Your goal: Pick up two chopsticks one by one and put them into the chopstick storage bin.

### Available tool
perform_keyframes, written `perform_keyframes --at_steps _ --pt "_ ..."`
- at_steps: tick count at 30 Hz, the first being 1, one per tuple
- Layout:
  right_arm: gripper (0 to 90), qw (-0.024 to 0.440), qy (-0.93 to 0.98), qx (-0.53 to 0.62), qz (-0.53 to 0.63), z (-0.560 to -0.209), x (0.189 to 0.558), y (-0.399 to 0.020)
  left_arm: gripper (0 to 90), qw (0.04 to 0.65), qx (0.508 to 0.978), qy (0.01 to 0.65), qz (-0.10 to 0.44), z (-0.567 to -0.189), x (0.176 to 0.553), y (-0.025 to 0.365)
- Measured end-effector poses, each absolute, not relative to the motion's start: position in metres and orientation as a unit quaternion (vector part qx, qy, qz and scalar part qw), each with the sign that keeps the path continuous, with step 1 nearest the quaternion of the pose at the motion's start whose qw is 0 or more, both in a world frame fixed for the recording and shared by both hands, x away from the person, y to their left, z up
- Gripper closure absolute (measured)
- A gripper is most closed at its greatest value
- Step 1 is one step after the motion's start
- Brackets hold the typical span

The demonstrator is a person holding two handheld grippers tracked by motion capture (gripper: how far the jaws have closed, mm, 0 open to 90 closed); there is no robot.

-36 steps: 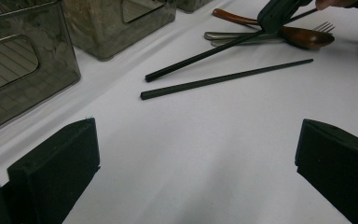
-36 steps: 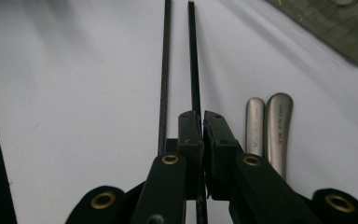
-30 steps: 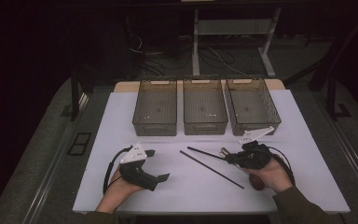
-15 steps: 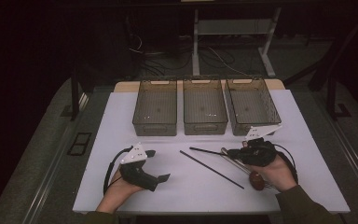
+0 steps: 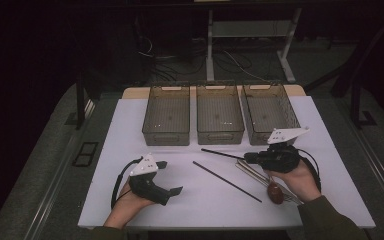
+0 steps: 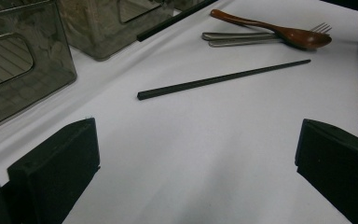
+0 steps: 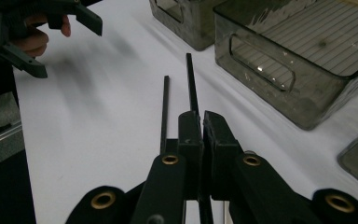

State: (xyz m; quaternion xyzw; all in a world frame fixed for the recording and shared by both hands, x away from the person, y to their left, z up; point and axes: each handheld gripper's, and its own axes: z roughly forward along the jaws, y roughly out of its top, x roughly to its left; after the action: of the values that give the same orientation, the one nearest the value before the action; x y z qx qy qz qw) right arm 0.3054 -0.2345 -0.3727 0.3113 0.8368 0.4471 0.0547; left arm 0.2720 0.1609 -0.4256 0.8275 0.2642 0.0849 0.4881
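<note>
My right gripper [image 5: 248,158] is shut on one end of a black chopstick [image 5: 222,153], which points left in front of the bins; in the right gripper view the jaws [image 7: 201,117] pinch that chopstick [image 7: 190,79]. A second black chopstick [image 5: 226,181] lies loose on the white table, also seen as the chopstick [image 6: 223,80] and the chopstick [image 7: 166,107]. My left gripper [image 5: 168,177] rests at the front left, open, with nothing between its jaws [image 6: 195,140]. A brown wooden spoon [image 5: 275,192] lies over metal cutlery [image 5: 252,173] by the right hand.
Three clear grey bins stand in a row at the back: left bin [image 5: 166,114], middle bin [image 5: 219,112], right bin [image 5: 270,111]. The white table [image 5: 130,130] has bare room at its left. The spoon [image 6: 279,31] and a fork [image 6: 242,38] lie beyond the loose chopstick.
The right gripper has lifted slightly with the chopstick held in it, moving a little away from the person. The left gripper has hardly moved.
</note>
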Motion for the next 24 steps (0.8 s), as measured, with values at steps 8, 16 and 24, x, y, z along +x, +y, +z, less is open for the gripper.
perform_keyframes --at_steps 8,16,24 --pt "86.6 0.065 0.831 0.309 0.458 -0.362 0.31 -0.232 0.0 0.488 0.826 0.269 0.087 -0.426 0.272 0.16" --pt "86.6 0.073 0.823 0.309 0.471 -0.352 0.316 -0.224 0.0 0.486 0.828 0.266 0.089 -0.427 0.273 0.16" --pt "86.6 0.078 0.814 0.317 0.48 -0.345 0.326 -0.216 0.0 0.491 0.826 0.263 0.09 -0.428 0.275 0.16"
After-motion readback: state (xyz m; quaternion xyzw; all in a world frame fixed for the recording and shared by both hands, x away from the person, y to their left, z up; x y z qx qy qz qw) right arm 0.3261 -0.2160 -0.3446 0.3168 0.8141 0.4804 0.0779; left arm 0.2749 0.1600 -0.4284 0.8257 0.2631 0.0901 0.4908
